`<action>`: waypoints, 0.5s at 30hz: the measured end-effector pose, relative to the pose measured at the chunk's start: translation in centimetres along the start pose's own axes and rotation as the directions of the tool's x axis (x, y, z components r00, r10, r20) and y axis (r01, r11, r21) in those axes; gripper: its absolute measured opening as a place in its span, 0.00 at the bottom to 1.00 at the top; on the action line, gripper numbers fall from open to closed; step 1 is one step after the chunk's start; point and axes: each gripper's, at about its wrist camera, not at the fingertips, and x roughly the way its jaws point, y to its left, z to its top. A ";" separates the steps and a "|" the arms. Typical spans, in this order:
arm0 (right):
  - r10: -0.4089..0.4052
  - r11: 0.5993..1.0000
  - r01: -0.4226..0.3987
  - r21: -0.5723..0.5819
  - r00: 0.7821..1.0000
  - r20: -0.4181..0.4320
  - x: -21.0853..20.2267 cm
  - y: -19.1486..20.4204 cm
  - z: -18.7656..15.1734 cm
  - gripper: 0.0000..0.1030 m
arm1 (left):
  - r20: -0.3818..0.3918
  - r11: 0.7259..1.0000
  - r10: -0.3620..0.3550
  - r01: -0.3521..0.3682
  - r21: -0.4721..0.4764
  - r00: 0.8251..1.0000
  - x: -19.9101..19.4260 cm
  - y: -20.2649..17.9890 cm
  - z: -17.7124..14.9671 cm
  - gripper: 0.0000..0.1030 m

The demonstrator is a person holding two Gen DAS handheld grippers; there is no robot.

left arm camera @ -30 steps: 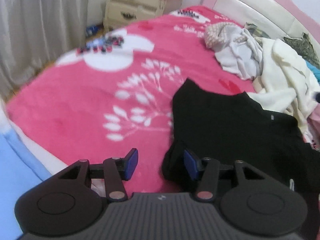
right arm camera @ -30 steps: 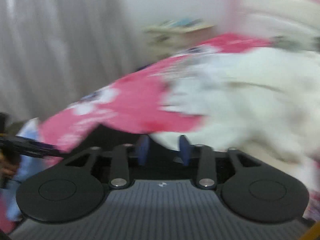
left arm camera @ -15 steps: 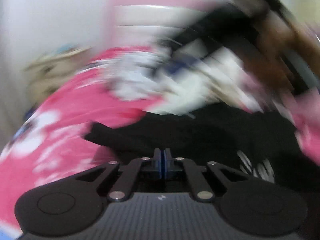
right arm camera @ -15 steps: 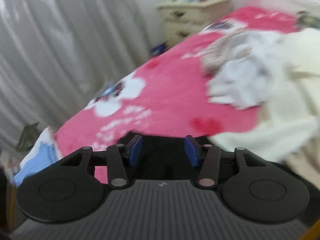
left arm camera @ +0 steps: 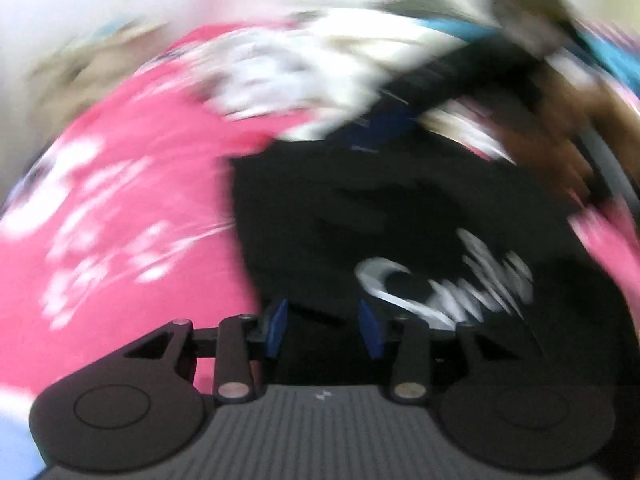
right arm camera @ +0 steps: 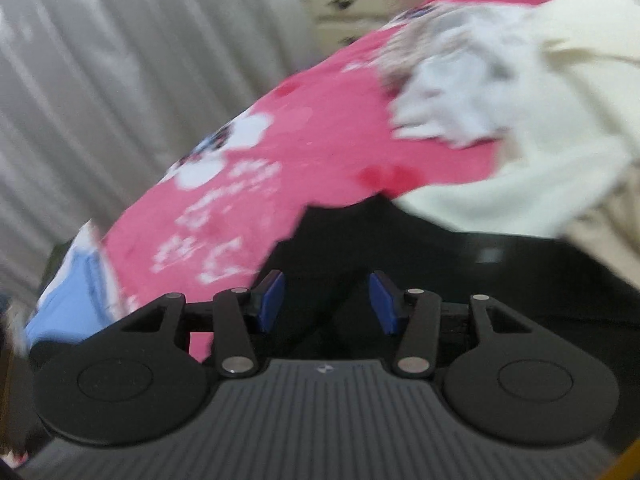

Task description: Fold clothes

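Folding is hardly begun: the black shirt (left arm camera: 400, 208) lies spread on the bed (right arm camera: 304, 152), and unfolded clothes (right arm camera: 540, 100) wait behind. The left gripper (left arm camera: 323, 328) has just been opening its jaws; the right gripper (right arm camera: 327, 300) is half open. Both grip nothing.

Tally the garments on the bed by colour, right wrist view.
Black: 1, the black garment under the fingers
Cream: 1, the cream garment
Pale grey-white: 1, the crumpled pale garment
Total: 3; blur may hide more.
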 end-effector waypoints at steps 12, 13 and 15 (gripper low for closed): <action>-0.025 0.976 0.033 0.213 0.999 -0.038 4.2 -2.4 1.0 0.45 | 0.141 0.971 0.014 0.021 -0.239 0.990 2.1 3.3 2.7 0.08; -0.032 0.974 0.036 0.225 0.999 -0.021 3.5 -3.1 0.9 0.45 | 0.174 0.981 0.008 0.025 -0.191 0.985 1.4 2.2 2.6 0.08; -0.057 0.971 0.054 0.232 0.998 0.006 2.1 -4.2 0.7 0.45 | 0.211 0.998 0.004 0.008 -0.058 0.977 0.3 -0.6 2.4 0.08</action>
